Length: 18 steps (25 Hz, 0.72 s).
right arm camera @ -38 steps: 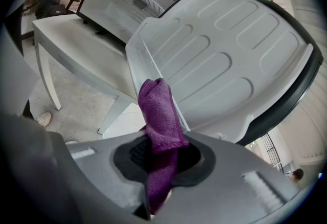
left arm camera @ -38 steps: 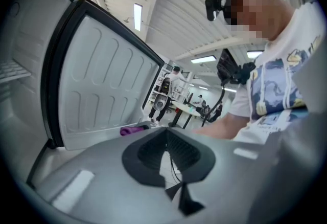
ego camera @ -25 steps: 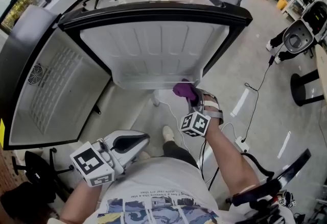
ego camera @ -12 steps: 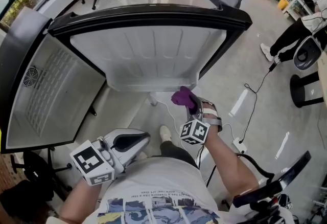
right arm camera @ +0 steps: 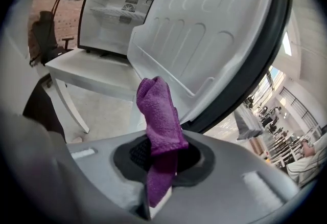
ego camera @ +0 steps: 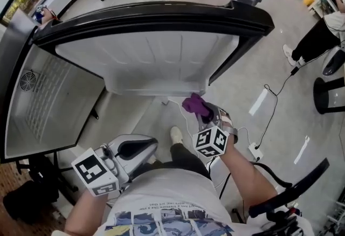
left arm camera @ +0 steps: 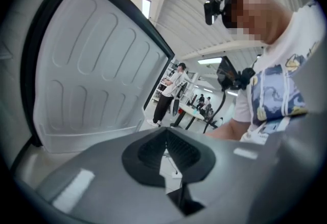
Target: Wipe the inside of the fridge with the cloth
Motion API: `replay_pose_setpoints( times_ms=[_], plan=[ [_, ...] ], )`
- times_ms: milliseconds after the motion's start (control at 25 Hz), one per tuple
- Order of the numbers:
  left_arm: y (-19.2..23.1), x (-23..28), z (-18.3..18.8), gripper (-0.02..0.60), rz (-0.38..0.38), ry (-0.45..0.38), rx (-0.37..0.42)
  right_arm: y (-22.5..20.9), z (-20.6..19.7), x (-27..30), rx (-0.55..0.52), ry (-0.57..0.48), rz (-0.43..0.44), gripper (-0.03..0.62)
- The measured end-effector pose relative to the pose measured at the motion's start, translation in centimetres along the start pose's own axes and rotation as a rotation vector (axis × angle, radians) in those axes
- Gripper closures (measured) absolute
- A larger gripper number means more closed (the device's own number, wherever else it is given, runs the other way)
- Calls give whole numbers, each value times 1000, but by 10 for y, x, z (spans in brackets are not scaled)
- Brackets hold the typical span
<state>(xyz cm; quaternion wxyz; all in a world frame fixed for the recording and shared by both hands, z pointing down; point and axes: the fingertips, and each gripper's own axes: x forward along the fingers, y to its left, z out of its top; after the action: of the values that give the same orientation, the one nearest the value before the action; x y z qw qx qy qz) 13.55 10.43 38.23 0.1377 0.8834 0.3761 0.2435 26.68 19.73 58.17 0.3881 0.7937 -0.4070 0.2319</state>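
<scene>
The purple cloth [right arm camera: 158, 115] stands up out of the right tongs [right arm camera: 159, 159], which are clamped on its lower end. It sits just off the bottom edge of the open fridge door [ego camera: 156, 57], near that edge's right corner and not touching it. Bare floor [ego camera: 253, 84] lies open to the right. The fridge cabinet [right arm camera: 120, 10] gapes at the left. The left tongs [left arm camera: 166, 154] are pressed together, empty, held low by the person's body.

Your right gripper [right arm camera: 162, 160] pinches the purple cloth [right arm camera: 157, 108], folded end upright. Behind it: open fridge door [right arm camera: 204, 34], white ribbed liner. Upper left, well apart: fridge interior [right arm camera: 115, 16].
</scene>
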Motion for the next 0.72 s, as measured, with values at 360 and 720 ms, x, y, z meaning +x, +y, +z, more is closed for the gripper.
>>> replay_pose_setpoints(
  times_ms=[360,720],
  plan=[
    [-1,-8,-10,575,78,-30,-64,26,-4,-6,125,1,194,539],
    [-18,-41,-9,575,175,-114,-19,39,49,-34,53,-121,264,539]
  ],
)
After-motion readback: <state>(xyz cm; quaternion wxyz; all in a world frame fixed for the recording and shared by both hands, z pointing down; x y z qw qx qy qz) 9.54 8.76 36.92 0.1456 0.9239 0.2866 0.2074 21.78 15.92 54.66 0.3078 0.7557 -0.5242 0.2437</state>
